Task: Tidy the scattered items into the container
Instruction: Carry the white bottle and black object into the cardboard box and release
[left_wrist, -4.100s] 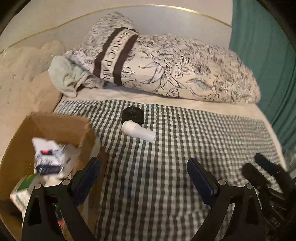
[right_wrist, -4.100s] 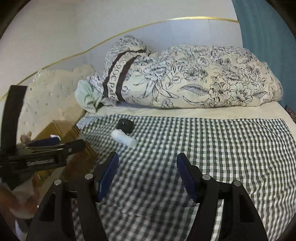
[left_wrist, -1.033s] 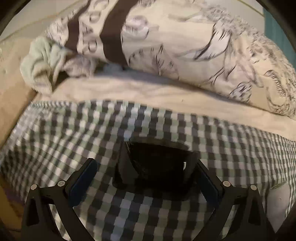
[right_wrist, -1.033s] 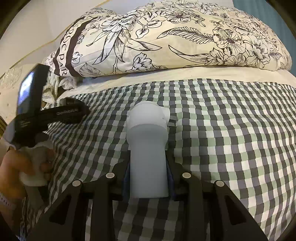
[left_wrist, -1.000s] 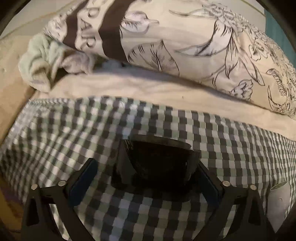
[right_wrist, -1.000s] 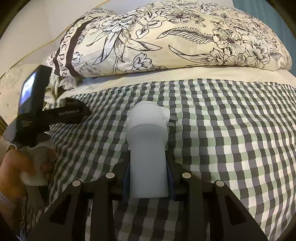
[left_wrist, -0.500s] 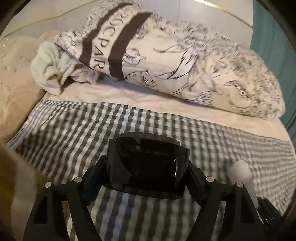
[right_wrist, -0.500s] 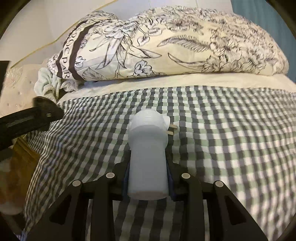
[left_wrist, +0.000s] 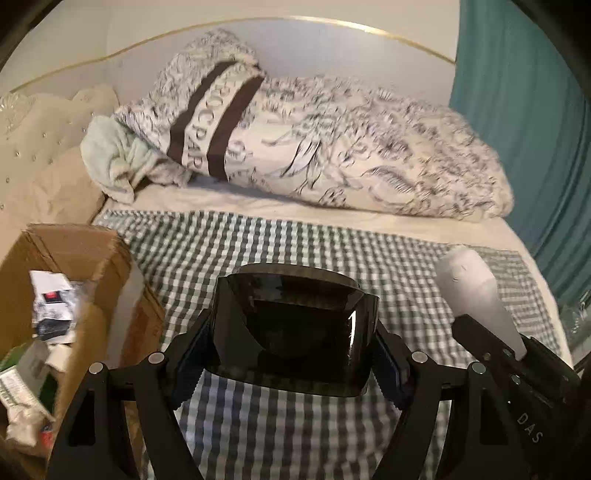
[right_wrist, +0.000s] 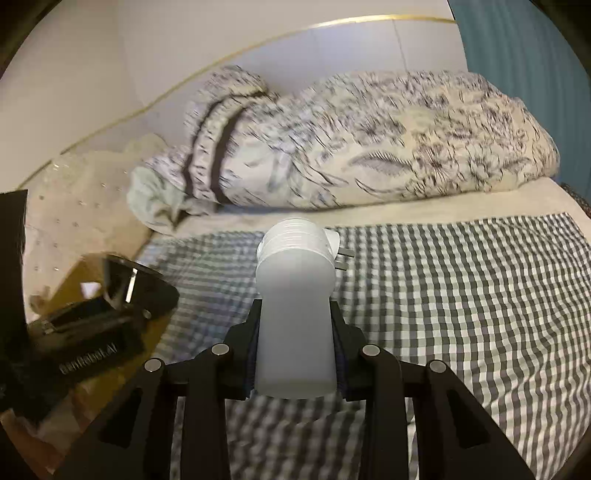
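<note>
My left gripper (left_wrist: 291, 365) is shut on a glossy black box-like object (left_wrist: 295, 325) and holds it above the checked bedspread (left_wrist: 295, 243), to the right of an open cardboard box (left_wrist: 66, 258). My right gripper (right_wrist: 295, 354) is shut on a white plastic plug-like cylinder (right_wrist: 295, 302) with two metal prongs, held above the bedspread (right_wrist: 461, 295). The white cylinder also shows at the right of the left wrist view (left_wrist: 476, 295). The black object and left gripper show at the left of the right wrist view (right_wrist: 110, 306). The box holds papers and small packets (left_wrist: 48, 306).
A rolled floral duvet (left_wrist: 332, 147) and a pale green cloth (left_wrist: 114, 162) lie along the far side of the bed. A tufted cream headboard (left_wrist: 40, 147) is at the left. A teal curtain (left_wrist: 524, 129) hangs at the right.
Both grippers have lifted their objects off the bedspread and pulled back. The left one has swung toward the cardboard box, which is now in its view.
</note>
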